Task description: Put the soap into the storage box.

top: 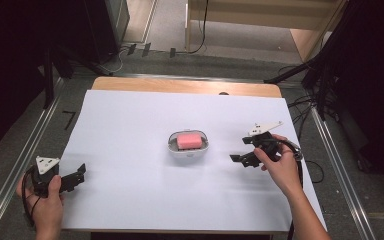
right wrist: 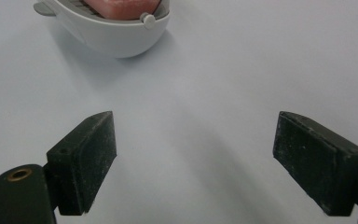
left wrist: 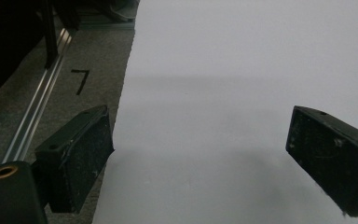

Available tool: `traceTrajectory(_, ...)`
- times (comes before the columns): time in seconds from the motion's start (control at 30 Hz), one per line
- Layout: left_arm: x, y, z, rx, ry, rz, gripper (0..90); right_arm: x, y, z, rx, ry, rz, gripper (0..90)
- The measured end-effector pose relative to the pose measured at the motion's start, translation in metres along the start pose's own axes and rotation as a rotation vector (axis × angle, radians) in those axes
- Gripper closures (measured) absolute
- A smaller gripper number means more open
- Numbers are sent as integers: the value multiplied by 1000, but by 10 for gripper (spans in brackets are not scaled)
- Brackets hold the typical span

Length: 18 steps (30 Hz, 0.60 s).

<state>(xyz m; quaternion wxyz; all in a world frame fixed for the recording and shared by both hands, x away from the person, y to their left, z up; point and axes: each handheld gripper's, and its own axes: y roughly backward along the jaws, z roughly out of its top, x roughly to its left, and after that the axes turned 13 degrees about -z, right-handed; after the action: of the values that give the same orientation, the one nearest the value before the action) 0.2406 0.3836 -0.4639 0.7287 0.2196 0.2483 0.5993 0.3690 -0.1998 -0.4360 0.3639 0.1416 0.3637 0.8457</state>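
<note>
Fingers (right wrist: pixel 86 158) spread, soap dish (right wrist: pixel 112 32) ahead

table: pale wooden table (top: pixel 185 85) w/ white sheet cover (top: pixel 130 190), wood edge bare at 12 o'clock
floor: grey carpet floor (top: pixel 35 155); black "7" mark (top: pixel 69 119) at 9 o'clock
rails: silver metal rails (top: pixel 25 150) at 9 & 3 o'clock
cables: black cables (top: pixel 307 107) at 2 o'clock
furniture: light wood unit (top: pixel 260 20) at 12–1 o'clock
light: dim, sides dark
</note>
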Motion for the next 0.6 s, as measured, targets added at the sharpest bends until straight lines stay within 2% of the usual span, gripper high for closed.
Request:
traceTrajectory(0.13, 0, 0, 0, -1, -2, 2, 77, -3, 4, -11, -12, -24, -23, 142)
traceTrajectory(0.6, -1, 0, 0, -6, -11, 1, 77, -10, 17, -45, -25, -75, -50, 142)
